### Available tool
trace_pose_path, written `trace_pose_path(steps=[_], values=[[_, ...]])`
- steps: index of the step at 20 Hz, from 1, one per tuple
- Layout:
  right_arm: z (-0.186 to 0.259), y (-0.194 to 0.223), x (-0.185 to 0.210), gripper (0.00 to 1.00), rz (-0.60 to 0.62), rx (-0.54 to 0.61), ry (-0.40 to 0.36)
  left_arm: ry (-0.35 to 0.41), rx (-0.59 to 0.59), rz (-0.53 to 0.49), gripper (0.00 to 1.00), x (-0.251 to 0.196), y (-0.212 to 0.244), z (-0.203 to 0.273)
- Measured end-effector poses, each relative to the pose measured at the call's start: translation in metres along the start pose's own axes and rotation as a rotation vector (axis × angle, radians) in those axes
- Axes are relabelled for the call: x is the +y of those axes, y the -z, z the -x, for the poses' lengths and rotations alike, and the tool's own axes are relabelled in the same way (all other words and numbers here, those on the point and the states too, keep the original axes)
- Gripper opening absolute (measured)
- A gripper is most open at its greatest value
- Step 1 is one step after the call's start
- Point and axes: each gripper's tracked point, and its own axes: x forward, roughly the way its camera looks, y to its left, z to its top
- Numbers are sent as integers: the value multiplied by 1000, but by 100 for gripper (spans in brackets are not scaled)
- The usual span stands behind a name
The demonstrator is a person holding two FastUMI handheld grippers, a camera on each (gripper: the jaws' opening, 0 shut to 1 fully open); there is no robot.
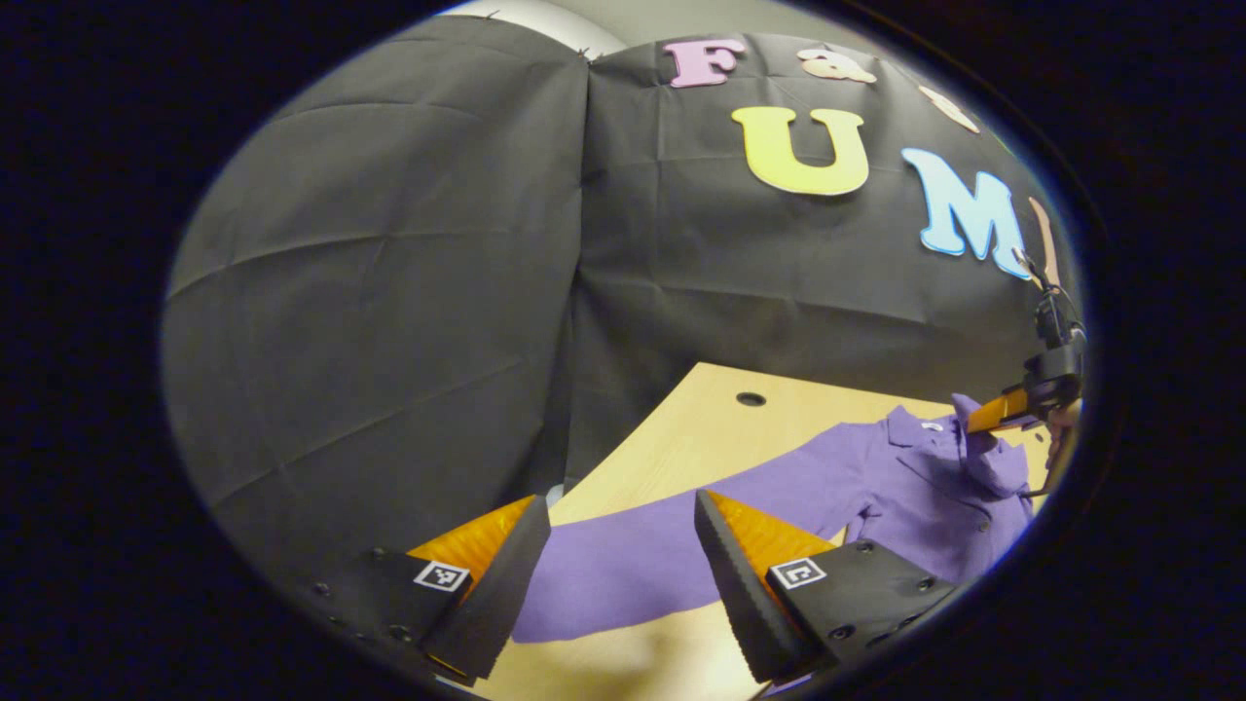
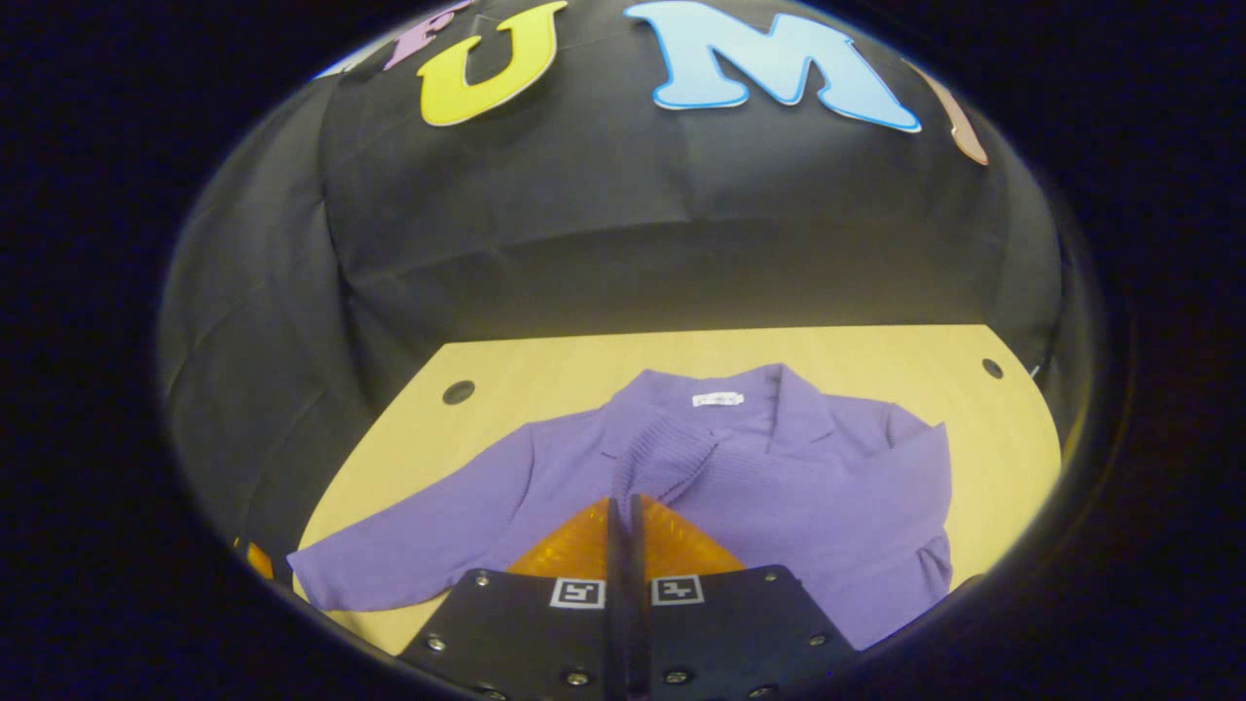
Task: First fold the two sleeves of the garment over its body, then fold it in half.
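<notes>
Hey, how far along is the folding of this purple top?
Nothing is finished yet. The right gripper is shut on one sleeve, holding its cuff over the garment body. The left gripper is open above the other sleeve, which lies spread flat on the table. Left: lay both sleeves down, then fold in half.

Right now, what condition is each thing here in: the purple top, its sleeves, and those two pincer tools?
Purple garment: lying flat on the wooden table, collar toward the wall, not folded in half.
Right sleeve: folded over the body.
Left sleeve: stretched out sideways, unfolded.
Left gripper: open, fingers on either side of the outstretched sleeve's end.
Right gripper: fingers closed together over the garment's front; whether they pinch cloth cannot be told.
</notes>
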Motion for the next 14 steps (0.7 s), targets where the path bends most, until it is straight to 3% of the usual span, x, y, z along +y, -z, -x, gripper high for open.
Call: trace_pose_path(steps=[5,6,7,10,14], values=[[-3,11,9,6,11,32,-11,-31,32,32,94,15,16,-7],[-2,11,12,18,14,37,-23,-35,34,31,94,17,19,-9],[4,11,13,18,23,33,-23,-38,36,30,94,19,21,-11],[12,3,7,91,76,-13,27,-49,44,40,94,22,28,-12],[25,4,17,91,93,-21,3,-109,76,78,94,38,42,-19]])
